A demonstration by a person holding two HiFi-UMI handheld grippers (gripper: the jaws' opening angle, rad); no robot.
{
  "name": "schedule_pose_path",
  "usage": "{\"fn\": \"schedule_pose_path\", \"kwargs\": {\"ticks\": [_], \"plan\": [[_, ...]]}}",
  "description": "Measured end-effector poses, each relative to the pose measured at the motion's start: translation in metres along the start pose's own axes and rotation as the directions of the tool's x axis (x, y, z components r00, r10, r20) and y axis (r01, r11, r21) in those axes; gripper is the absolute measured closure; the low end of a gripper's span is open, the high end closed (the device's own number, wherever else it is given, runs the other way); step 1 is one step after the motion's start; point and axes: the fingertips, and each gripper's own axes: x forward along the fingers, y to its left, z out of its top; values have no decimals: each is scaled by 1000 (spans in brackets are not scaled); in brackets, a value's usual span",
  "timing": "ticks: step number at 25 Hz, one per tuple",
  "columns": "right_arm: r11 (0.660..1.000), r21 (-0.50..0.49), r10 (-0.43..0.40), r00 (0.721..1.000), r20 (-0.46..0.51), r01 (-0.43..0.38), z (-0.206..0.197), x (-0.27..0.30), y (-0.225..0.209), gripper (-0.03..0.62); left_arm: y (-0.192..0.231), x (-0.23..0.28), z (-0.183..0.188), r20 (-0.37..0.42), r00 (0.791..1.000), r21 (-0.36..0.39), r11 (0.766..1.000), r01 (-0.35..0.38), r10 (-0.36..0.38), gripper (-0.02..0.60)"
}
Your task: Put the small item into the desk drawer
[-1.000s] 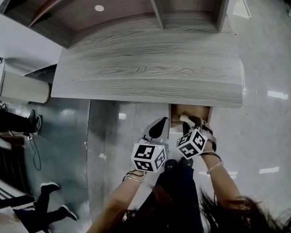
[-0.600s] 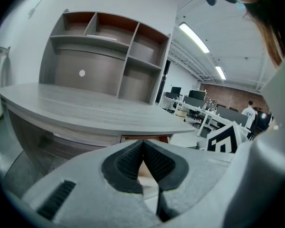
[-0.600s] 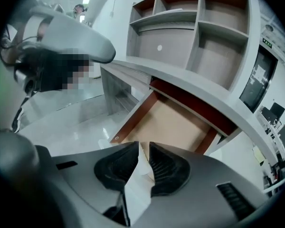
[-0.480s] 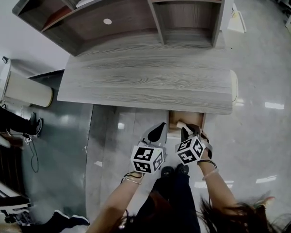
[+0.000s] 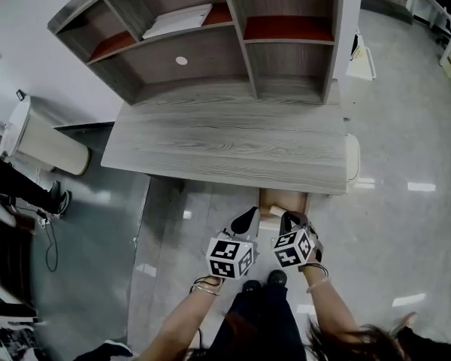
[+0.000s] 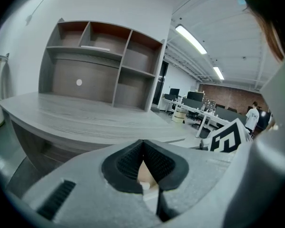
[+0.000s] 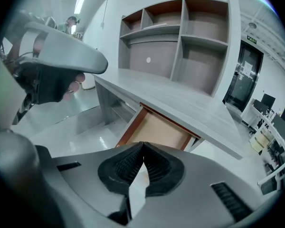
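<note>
Tan board lines the open drawer. Just left of it the left tongs are pressed together, empty. A pale patch at its left edge, possibly the small item, lies between both tongs. The right tongs, over the drawer, have just been closing on nothing. Only the right gripper view shows the drawer's bottom.

Grey woodgrain desk: hutch shelving standing along back edge. White sheets flat on hutch's upper left shelf. Drawer pulled out under desk front, right side. Glossy floor: white cylindrical bin beside desk's left end.
</note>
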Motion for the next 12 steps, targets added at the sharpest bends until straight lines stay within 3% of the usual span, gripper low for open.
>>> {"fn": "schedule_pose_path", "kwargs": {"ticks": [12], "plan": [[994, 106, -35, 995, 94, 25, 24, -48, -6, 592, -22, -34, 32, 36, 999, 23, 999, 35, -36, 569]]}}
